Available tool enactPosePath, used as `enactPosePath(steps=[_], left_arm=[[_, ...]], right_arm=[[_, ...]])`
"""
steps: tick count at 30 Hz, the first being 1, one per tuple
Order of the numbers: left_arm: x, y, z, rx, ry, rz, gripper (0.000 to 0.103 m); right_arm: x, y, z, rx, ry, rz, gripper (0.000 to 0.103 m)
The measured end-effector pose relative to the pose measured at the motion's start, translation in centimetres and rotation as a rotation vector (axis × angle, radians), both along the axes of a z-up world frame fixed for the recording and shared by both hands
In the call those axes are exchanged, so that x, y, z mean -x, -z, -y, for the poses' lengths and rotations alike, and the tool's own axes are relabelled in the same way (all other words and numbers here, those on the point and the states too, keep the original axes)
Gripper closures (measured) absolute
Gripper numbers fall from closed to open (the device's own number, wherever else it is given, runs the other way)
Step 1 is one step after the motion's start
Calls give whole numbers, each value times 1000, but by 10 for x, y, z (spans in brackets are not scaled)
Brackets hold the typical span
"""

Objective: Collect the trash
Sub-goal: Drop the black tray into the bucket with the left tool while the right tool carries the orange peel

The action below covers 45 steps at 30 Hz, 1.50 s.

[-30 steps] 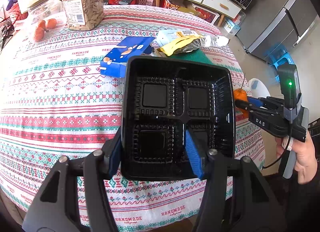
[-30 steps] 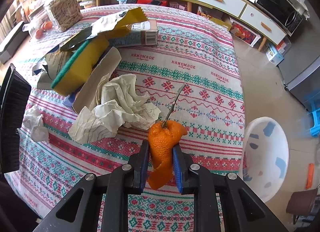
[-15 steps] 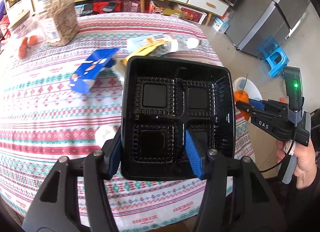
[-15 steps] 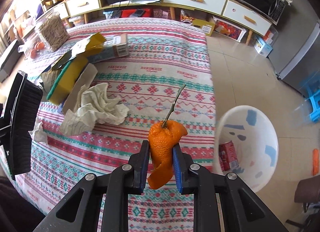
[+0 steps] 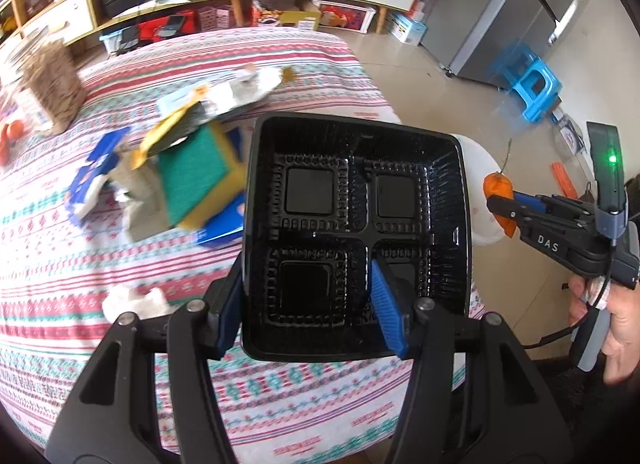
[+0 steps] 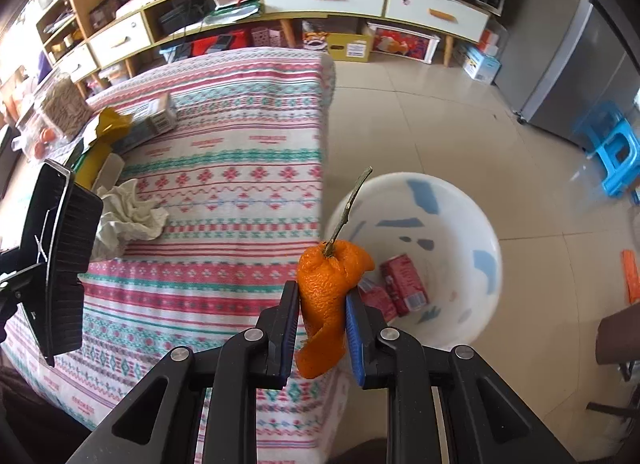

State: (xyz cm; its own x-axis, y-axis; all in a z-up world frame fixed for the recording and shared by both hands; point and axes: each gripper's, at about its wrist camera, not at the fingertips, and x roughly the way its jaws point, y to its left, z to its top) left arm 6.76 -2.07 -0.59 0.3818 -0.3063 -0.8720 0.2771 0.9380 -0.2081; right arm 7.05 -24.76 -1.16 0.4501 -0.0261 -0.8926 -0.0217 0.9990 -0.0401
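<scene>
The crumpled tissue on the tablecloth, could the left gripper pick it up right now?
Probably not. The left gripper is already shut on the black tray, so its fingers are occupied; the crumpled tissue itself lies uncovered.

Patterned tablecloth (image 6: 240, 167) — crumpled paper (image 6: 132, 215), green-yellow sponge (image 5: 192, 175), small carton (image 6: 154, 121) on it, white bin (image 6: 460, 223) on floor

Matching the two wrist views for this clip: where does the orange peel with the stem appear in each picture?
Left wrist view: orange peel at far right, pinched in the right gripper, beside the black tray.
Right wrist view: the peel is at lower centre, between the gripper's pads.
Shared landmark: the white bin, behind the peel; in the left view only part shows.
</scene>
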Motion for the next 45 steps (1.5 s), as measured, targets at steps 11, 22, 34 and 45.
enactPosePath(steps=[11,22,34,45], left_arm=[[-11,12,72,-34,100,5,44],[-32,32,143,-93,135,-14,44],[-46,41,201,-80,207,-2,26],[-41,26,178,-74,192,26,18]], right_arm=[[17,-1,69,-21,104,-1,80],[28,1,120,-52,200,-6,80],[34,3,148,-67,251,-8,80],[30,4,148,-58,246,-17,80]])
